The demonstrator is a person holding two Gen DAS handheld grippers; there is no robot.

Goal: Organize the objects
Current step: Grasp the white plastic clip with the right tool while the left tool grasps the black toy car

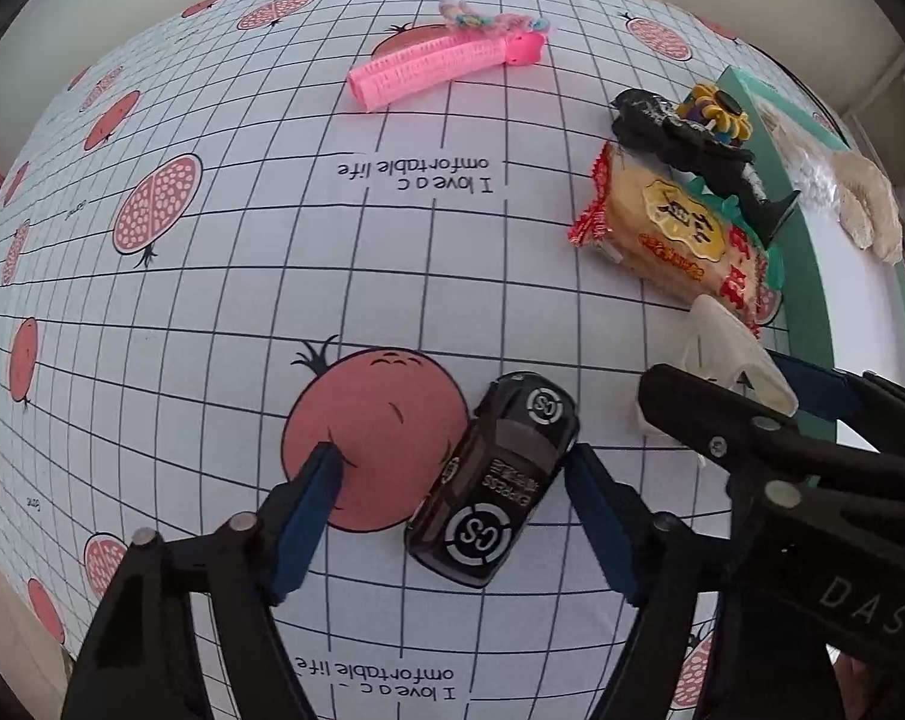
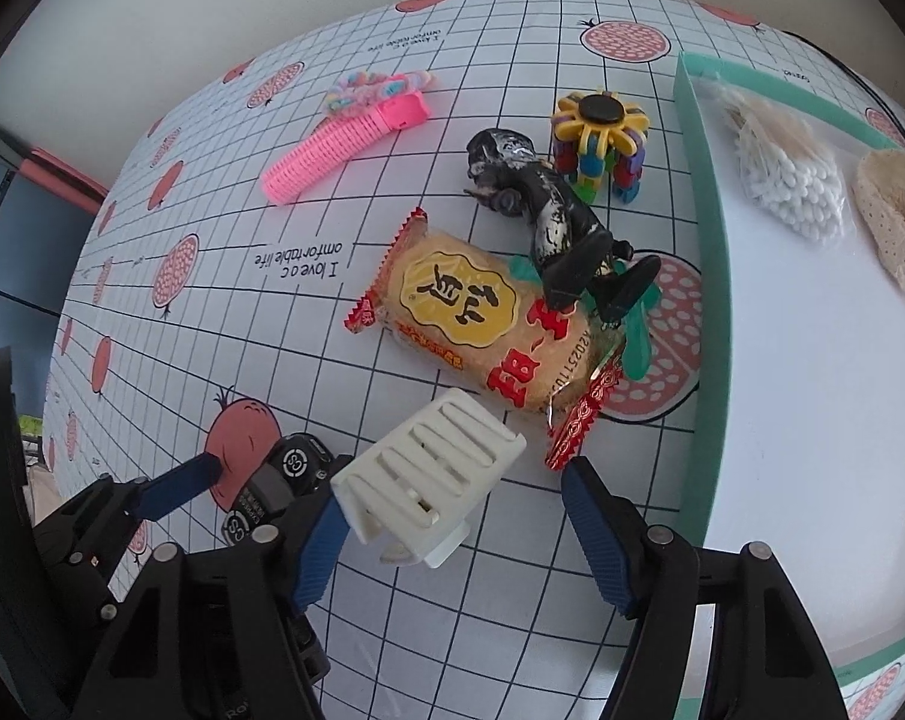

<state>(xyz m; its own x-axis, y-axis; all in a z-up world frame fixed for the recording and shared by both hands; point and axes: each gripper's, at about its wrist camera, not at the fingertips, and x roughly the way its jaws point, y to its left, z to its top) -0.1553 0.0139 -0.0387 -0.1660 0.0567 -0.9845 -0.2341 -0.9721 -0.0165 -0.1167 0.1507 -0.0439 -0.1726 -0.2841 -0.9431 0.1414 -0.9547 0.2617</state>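
A black toy car [image 1: 495, 480] lies on the patterned tablecloth between the fingers of my open left gripper [image 1: 452, 492], its right finger close beside the car. A white plastic claw clip [image 2: 428, 474] lies between the fingers of my open right gripper [image 2: 452, 504], nearer the left finger. The same clip [image 1: 734, 360] and the right gripper [image 1: 770, 438] show at the right of the left wrist view. The car [image 2: 272, 486] and the left gripper [image 2: 254, 480] appear at lower left of the right wrist view.
A snack packet [image 2: 482, 324], a black figurine [image 2: 548, 222], a colourful block toy [image 2: 599, 144], a pink hair roller [image 2: 338, 144] and a pastel hair tie [image 2: 374, 87] lie farther out. A green-rimmed white tray [image 2: 701, 210] at right holds cotton swabs [image 2: 788, 180] and a beige pad [image 2: 896, 216].
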